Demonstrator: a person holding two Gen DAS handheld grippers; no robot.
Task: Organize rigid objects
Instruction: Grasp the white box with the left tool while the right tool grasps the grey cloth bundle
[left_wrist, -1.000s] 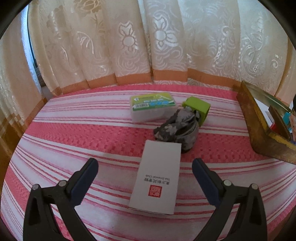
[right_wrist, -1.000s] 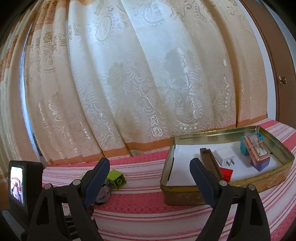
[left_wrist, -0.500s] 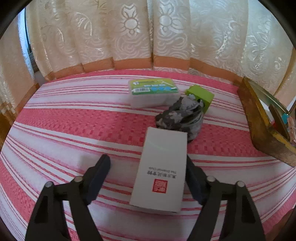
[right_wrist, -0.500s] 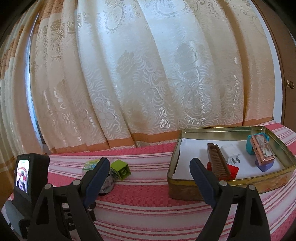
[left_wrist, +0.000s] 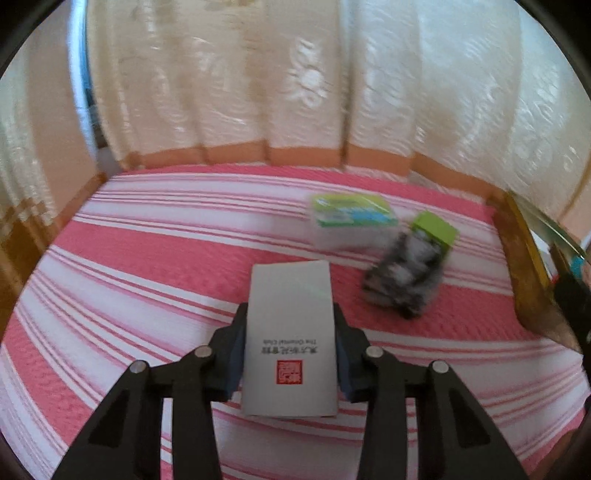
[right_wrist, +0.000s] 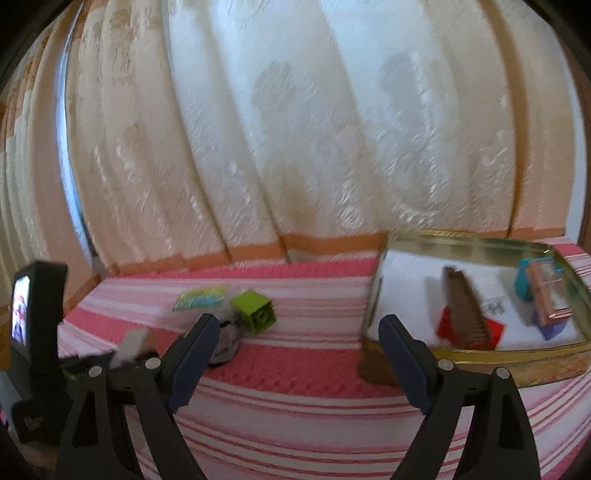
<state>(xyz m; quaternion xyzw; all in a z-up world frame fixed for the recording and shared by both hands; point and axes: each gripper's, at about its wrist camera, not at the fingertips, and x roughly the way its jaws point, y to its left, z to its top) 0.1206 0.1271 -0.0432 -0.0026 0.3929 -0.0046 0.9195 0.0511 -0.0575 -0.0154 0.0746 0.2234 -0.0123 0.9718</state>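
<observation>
A white rectangular box with a red seal lies on the pink striped cloth. My left gripper is closing on it, and both pads touch its long sides. In the right wrist view that box shows blurred at the lower left. My right gripper hangs open over the cloth with nothing between its fingers. Beyond it lie a green block, a clear box with a green label and a dark patterned bundle. A gold tin at the right holds a brown comb and small items.
A cream lace curtain hangs close behind the cloth-covered surface. The tin's side stands at the right edge of the left wrist view. The left hand's device with a small screen sits at the right wrist view's left edge.
My left jaws came in from wide open onto the white box's sides. The left view swung, so the other objects sit further right. The right gripper stayed open and dipped a little.
</observation>
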